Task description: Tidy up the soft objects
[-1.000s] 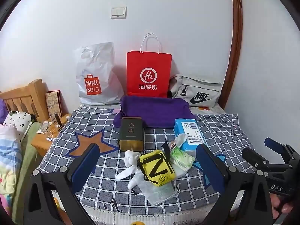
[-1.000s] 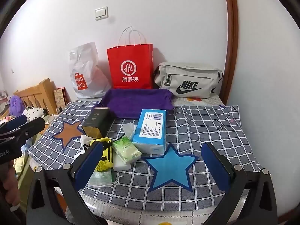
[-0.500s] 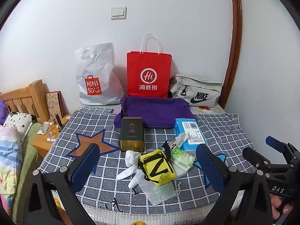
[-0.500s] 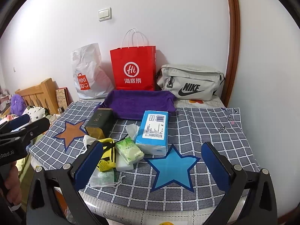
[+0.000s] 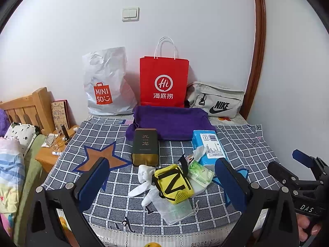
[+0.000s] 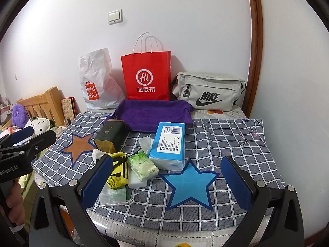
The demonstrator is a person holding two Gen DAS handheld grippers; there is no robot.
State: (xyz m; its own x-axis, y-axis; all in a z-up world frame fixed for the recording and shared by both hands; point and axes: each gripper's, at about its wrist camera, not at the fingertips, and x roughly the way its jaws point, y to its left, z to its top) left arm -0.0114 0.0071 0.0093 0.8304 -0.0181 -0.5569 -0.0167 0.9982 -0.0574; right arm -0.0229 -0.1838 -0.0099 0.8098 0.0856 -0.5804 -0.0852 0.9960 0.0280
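Both claws hang before the near edge of a table draped in a grey checked cloth (image 6: 230,140) printed with stars: the left gripper (image 5: 162,182) and the right gripper (image 6: 166,182) each have their blue pads spread wide with nothing between them. Just inside the near edge, left of centre, lies a heap of soft things: a clear drawstring pouch (image 5: 174,207) nearest, a yellow mesh bag (image 5: 173,183) on top of it, a white glove (image 5: 144,180) to its left, and a green tissue pack (image 6: 143,165) on a white block to its right. Touching that heap on the right, a blue tissue pack (image 6: 169,144) points toward the far edge beside a blue star. A dark tin (image 5: 145,146) stands behind the heap. Farther back a folded purple towel (image 6: 154,114) lies across the middle. Along the far edge, against the white wall, stand a white plastic bag (image 5: 107,82), a red paper bag (image 5: 163,82) and a grey waist bag (image 6: 209,93). A wooden headboard (image 5: 28,109) sits left of the table.
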